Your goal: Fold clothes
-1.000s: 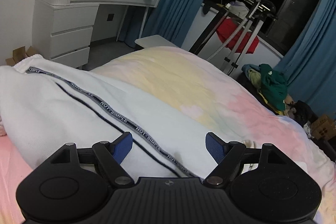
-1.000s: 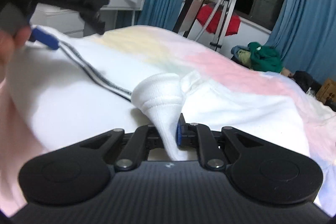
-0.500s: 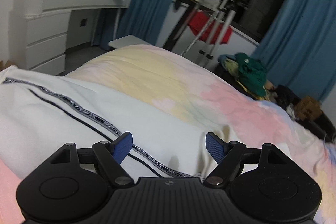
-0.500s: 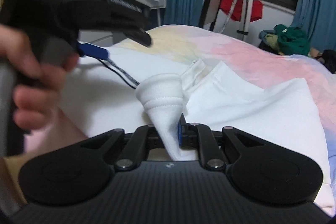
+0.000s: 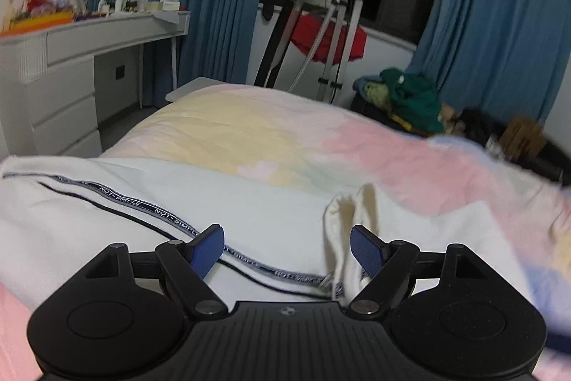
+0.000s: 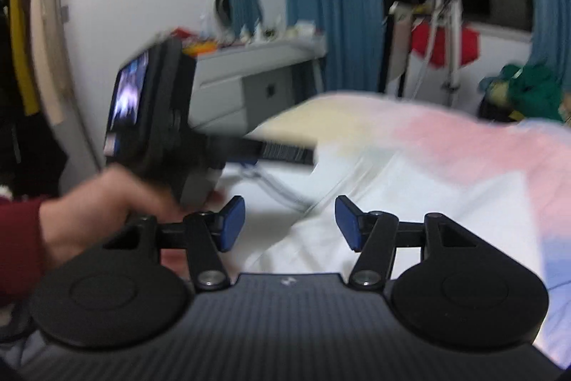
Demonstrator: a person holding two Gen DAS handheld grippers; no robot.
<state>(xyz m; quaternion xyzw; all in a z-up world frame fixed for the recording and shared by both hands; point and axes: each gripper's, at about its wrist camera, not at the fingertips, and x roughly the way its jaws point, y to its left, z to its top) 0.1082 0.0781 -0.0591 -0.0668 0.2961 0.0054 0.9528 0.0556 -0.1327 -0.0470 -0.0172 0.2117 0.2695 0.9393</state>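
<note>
Here the bed (image 5: pixel 285 138), under a pastel quilt of yellow, pink and pale blue, is seen filling the middle of both views, and on its near part a white garment (image 5: pixel 249 202) is spread, apparently a sweatshirt or track top, though its full outline cannot be made out. The garment's long axis is marked by a dark printed tape (image 5: pixel 142 202) beside a thin dark stripe, running in the left wrist view from ten o'clock down toward five o'clock, where it passes under the gripper body. A raised cuff or hem (image 5: pixel 342 220) of the same white cloth is seen standing up at about one o'clock from the left gripper (image 5: pixel 287 250), just beside its right finger and possibly touching it.

The left gripper is held with its jaws wide apart and nothing between them, low over the cloth. The right gripper (image 6: pixel 289 224) is likewise spread and empty; white fabric lies ahead of it from twelve to two o'clock, much blurred. In the right wrist view the left hand (image 6: pixel 107 202) and its tool are seen at ten o'clock.

The raised cuff is judged to be nearer to the left gripper, so a grasp there would call only for a slight shift toward one o'clock before closing. The fabric looks soft and thick, and is likely to sag once lifted.
</note>
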